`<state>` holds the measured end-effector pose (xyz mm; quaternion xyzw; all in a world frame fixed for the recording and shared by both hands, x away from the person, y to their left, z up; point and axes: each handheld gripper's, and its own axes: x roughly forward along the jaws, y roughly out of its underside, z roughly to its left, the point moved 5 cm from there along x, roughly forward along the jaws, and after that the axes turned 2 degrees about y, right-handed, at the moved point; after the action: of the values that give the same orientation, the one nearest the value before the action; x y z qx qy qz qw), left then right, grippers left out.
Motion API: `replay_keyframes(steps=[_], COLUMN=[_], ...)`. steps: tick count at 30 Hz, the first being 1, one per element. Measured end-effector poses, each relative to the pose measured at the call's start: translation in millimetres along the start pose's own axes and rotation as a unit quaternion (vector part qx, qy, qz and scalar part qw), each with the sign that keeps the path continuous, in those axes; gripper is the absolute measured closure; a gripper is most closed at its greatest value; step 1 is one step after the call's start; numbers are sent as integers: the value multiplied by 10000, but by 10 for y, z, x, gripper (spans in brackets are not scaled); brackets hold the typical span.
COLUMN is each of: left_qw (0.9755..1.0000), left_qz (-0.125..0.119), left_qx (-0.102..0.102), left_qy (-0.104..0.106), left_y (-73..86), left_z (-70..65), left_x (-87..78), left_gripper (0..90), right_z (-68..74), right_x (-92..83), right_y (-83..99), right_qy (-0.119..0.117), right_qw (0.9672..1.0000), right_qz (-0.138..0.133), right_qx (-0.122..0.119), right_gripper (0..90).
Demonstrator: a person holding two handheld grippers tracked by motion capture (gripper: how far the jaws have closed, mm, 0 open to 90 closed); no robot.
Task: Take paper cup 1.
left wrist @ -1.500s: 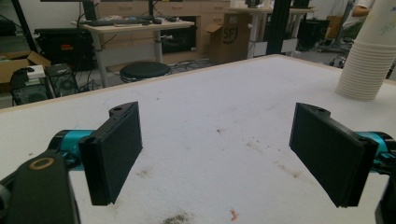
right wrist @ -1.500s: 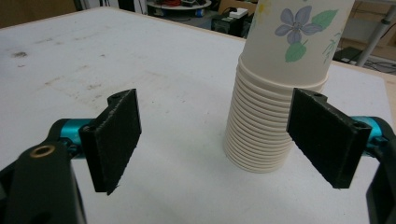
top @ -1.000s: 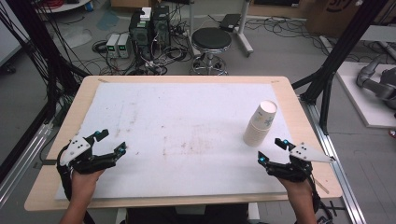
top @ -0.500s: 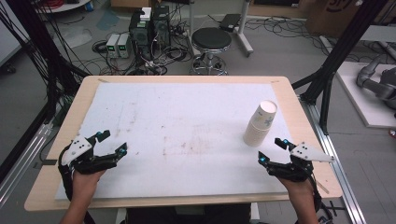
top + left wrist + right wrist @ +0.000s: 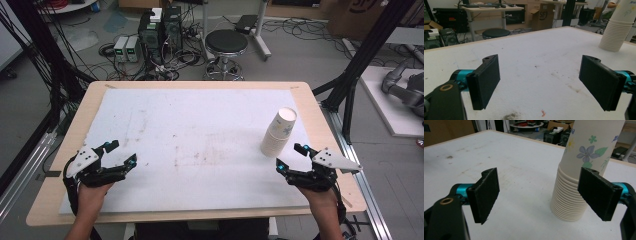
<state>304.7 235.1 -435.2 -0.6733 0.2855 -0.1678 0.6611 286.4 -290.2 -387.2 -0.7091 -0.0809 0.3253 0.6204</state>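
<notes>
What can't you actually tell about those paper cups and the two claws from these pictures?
- Stack of paper cups: its top is cut off by the upper edge in both gripper views, and the count is too small to make out in the high view.
- Inside of the top cup: hidden by its own wall.
- Right claw: its right jaw overlaps the stack; contact or a gap cannot be told.
- Left claw: its rear body is cut off by the frame.

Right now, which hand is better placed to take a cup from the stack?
The right. The right tool is open and sits just beside the stack of paper cups, which rises close ahead in the right gripper view. The left tool, also open, is at the table's opposite side, far from the stack.
</notes>
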Motion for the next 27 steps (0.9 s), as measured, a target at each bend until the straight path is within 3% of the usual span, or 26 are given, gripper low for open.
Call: replay_keyframes(steps=[12, 27], left_qw=[10000, 9999], left_qz=[26, 64], left_qx=[7, -8], left_qy=[20, 81], left_y=[13, 40], left_z=[-6, -7], left_x=[15, 36], left_gripper=[170, 170], right_z=[-111, -452], right_x=[13, 292], right_y=[-261, -563], right_qy=[162, 624], right_qw=[9999, 9967], right_qz=[-34, 498], right_qx=[49, 152], right_gripper=[181, 181])
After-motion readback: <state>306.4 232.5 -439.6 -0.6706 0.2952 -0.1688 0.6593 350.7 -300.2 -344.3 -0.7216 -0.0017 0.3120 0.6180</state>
